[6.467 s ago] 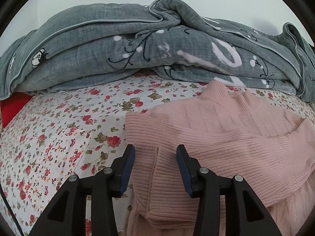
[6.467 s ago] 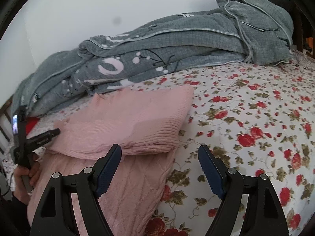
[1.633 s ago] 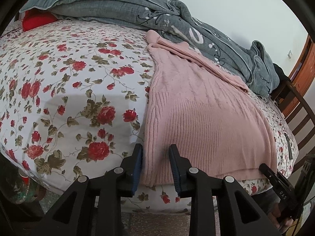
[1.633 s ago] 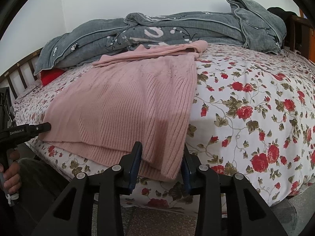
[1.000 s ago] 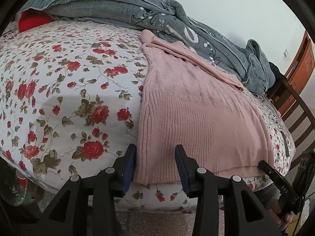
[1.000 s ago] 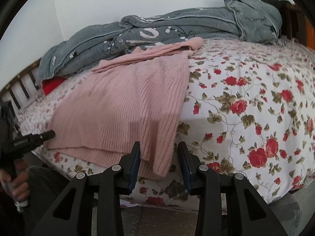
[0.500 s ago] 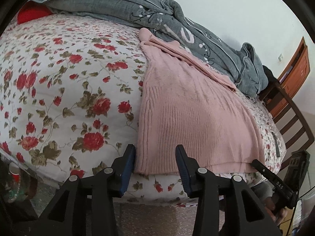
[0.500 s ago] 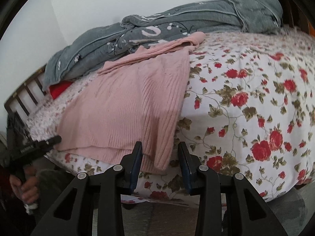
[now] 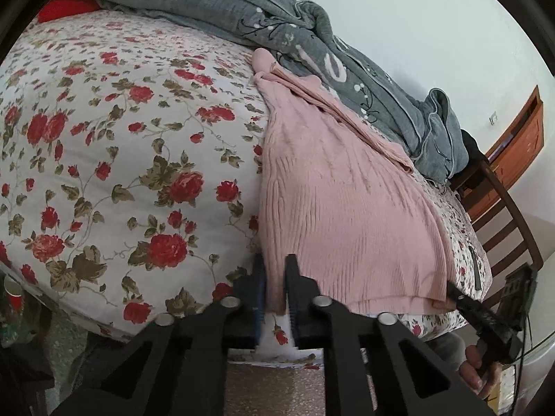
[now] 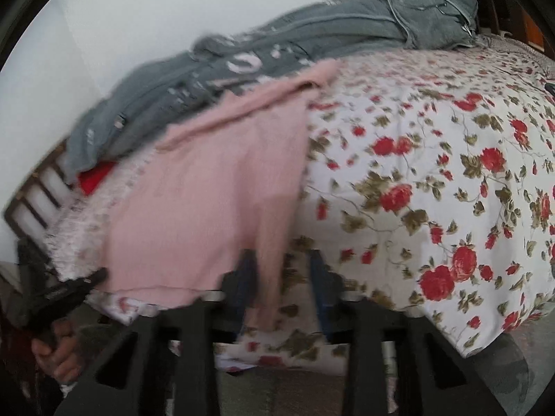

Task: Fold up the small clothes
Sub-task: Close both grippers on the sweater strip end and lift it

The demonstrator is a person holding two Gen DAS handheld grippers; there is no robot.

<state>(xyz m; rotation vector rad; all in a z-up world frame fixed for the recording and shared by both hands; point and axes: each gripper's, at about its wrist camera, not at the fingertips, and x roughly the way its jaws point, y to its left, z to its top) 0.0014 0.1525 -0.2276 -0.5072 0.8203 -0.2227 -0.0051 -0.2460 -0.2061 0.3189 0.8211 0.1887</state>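
A pink ribbed sweater (image 9: 347, 208) lies flat on the floral bed sheet (image 9: 104, 138), its hem hanging over the near edge. My left gripper (image 9: 275, 263) is shut on the hem's left corner, with fabric pinched between the pads. In the blurred right wrist view the sweater (image 10: 208, 208) has its right hem corner between the fingers of my right gripper (image 10: 281, 256). Those jaws are closing, and a gap still shows beside the right finger. Each view shows the other gripper at the far hem corner, held by a hand (image 9: 478, 374).
A rumpled grey quilt (image 9: 242, 7) lies along the wall behind the sweater, with a red item (image 9: 66, 7) under its end. A wooden chair (image 9: 503, 208) stands past the bed's end. Wooden slats (image 10: 34, 201) close off the other end. Speckled floor (image 9: 277, 381) lies below the bed edge.
My left jaws have closed onto the hem's left corner. The right wrist view has tilted and blurred, with its jaws only slightly narrower around the right corner.
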